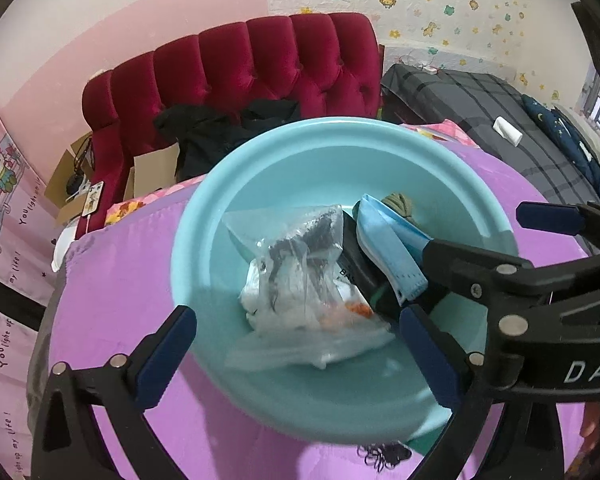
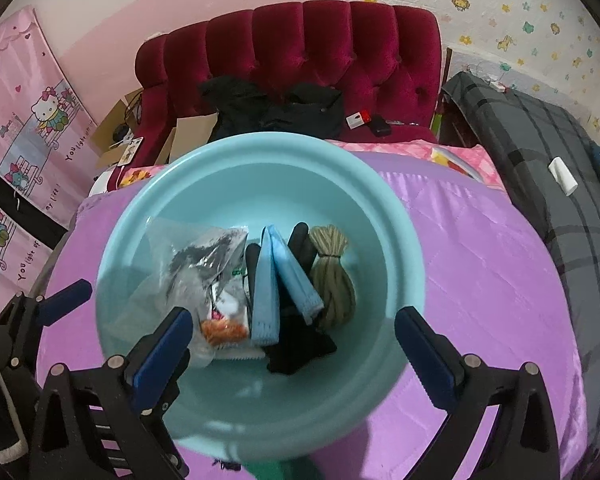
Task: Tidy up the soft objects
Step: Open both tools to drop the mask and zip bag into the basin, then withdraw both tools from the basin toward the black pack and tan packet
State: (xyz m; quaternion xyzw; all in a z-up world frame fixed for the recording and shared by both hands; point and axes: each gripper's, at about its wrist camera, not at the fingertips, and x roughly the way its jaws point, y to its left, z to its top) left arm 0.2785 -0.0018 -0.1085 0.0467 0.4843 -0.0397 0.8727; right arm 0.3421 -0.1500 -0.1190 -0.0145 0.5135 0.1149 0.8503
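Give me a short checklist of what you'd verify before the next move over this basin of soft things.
1. Left hand-held gripper open and holding nothing: ok.
2. Right hand-held gripper open and holding nothing: ok.
3. Plastic bag, blue cloth, black fabric and olive cord bundle all inside the basin: ok.
4. Basin resting flat on the purple bedspread: ok.
5. Nothing soft left outside: not ok, a dark item lies at the basin's near edge.
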